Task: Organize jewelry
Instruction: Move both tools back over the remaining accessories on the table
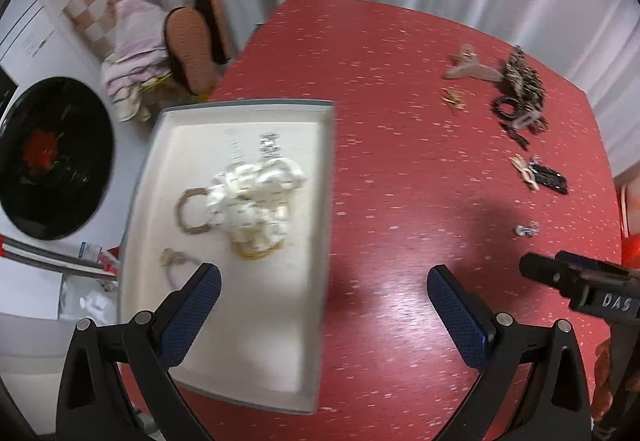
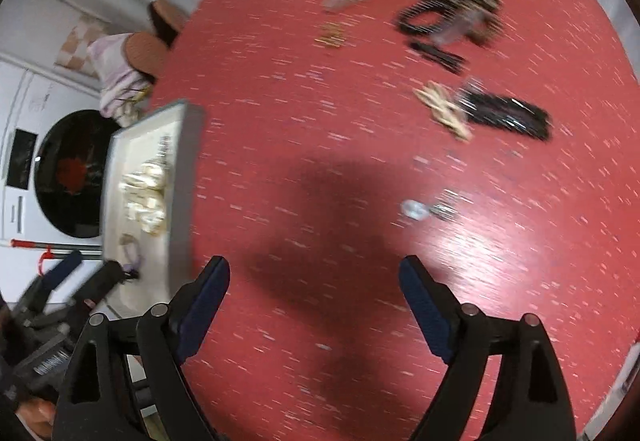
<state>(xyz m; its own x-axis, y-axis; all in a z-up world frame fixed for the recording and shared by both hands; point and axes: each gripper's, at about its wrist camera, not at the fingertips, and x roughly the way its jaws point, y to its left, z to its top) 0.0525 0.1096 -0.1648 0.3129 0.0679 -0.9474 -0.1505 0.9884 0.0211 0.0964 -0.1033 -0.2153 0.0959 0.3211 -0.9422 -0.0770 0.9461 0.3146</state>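
Observation:
A grey-rimmed white tray lies on the red table. It holds a heap of white pearl jewelry, a woven ring, a silver piece and a thin chain. Loose jewelry lies on the table: a small silver earring, a black piece, a beige bow, gold bits, a black bracelet and a brown patterned piece. My left gripper is open and empty over the tray's right edge. My right gripper is open and empty above bare table.
A beige hair claw lies at the far side. Slippers and folded pink cloth sit beyond the table's left edge. A washing machine door is at left. The tray also shows in the right wrist view.

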